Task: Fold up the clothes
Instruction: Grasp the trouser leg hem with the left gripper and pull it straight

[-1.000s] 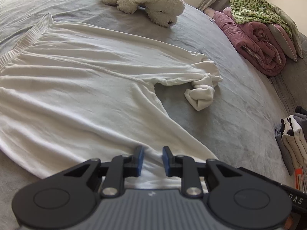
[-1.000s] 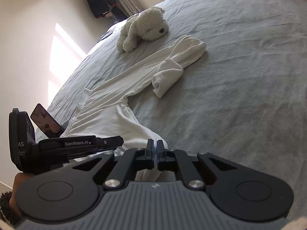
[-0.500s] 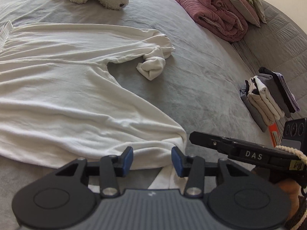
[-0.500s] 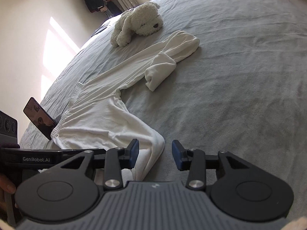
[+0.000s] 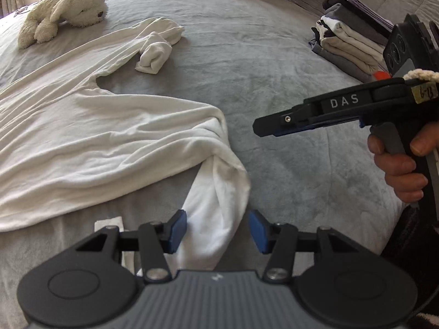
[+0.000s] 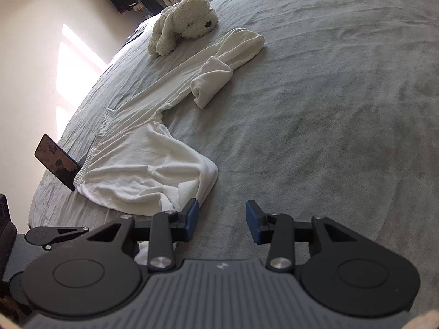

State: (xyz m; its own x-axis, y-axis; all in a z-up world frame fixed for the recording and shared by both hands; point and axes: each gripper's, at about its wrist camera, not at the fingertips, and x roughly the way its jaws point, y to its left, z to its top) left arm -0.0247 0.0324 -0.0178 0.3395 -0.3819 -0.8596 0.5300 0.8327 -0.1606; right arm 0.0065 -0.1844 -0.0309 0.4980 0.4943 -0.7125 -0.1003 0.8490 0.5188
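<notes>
White trousers (image 5: 90,126) lie spread across the grey bed (image 5: 274,63), one leg end folded back near its front edge. The left gripper (image 5: 217,231) is opening, its jaws apart with that leg end between them, unpressed. The right gripper (image 6: 221,220) stands open over bare bedding beside the cloth

Left gripper (image 5: 216,229): pitched steeply downward; jaws opening, blue pads (image 5: 177,230) set apart and pressing on nothing. White cloth lies in the gap between them, untouched by either pad.

Right gripper (image 6: 221,220): angled downward; jaws parted, blue pads (image 6: 253,224) clear of everything, nothing between them. In the left wrist view its black fingers show side-on.

Right hand (image 5: 397,164): fingers wrapped around the grey handle of the right gripper.
</notes>
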